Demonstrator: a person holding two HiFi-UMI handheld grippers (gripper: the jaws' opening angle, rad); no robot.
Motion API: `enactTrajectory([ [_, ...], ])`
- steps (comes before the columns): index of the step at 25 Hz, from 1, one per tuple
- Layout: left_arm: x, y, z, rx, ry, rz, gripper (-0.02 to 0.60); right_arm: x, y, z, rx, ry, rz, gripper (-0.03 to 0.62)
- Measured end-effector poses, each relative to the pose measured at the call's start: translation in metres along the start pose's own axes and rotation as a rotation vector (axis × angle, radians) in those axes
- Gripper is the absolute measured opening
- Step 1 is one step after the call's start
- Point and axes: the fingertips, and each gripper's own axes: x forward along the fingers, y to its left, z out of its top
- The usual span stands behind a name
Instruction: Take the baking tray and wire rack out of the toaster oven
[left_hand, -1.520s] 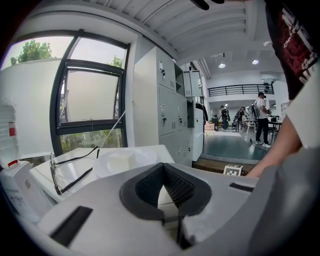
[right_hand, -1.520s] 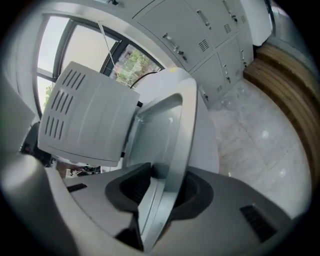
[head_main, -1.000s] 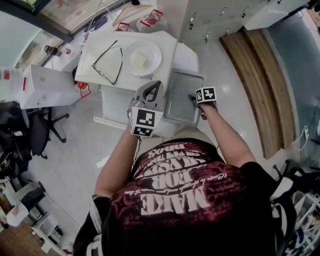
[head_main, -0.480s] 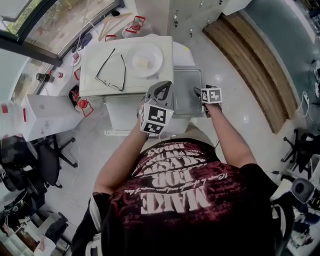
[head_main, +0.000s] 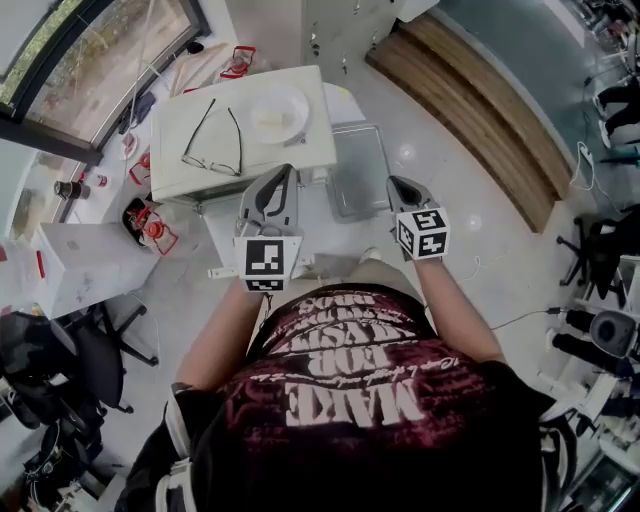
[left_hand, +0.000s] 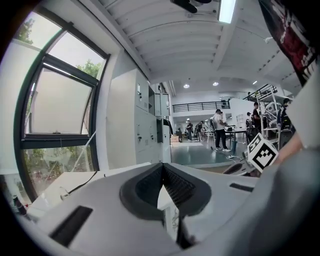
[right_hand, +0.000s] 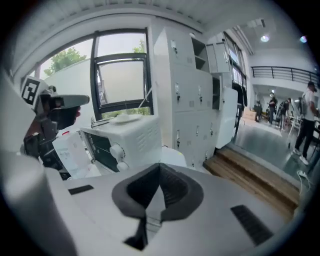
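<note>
The grey baking tray (head_main: 358, 170) lies flat on a white surface just right of the white toaster oven (head_main: 240, 140). No gripper touches it. My right gripper (head_main: 400, 186) hangs above the tray's right front corner; its jaws have just been closing and now meet with nothing between them (right_hand: 160, 167). To the tray's left, my left gripper (head_main: 283, 176) is raised in front of the oven, its jaws together and empty (left_hand: 162, 166). In the right gripper view the oven (right_hand: 125, 135) shows its dark glass front and knobs. I see no wire rack.
A white plate (head_main: 277, 108) and a thin black wire loop (head_main: 215, 135) rest on the oven's top. Wooden decking (head_main: 470, 90) runs at the right, lockers (head_main: 345, 25) stand behind, office chairs (head_main: 60, 350) at the left. People stand far off (left_hand: 220, 130).
Both grippers have risen toward the camera. The right one has come off the tray's right edge and its jaws have shut; the tray stays where it lay.
</note>
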Motion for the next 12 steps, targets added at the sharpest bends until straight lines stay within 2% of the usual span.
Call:
enactTrajectory([
  [6, -0.055, 0.006, 0.024, 0.009, -0.053, 0.094, 0.003, -0.062, 0.044, 0.06, -0.132, -0.172, 0.075, 0.002],
  [12, -0.101, -0.014, 0.037, -0.022, -0.059, 0.186, 0.003, -0.113, 0.064, 0.094, -0.224, -0.255, 0.153, 0.002],
])
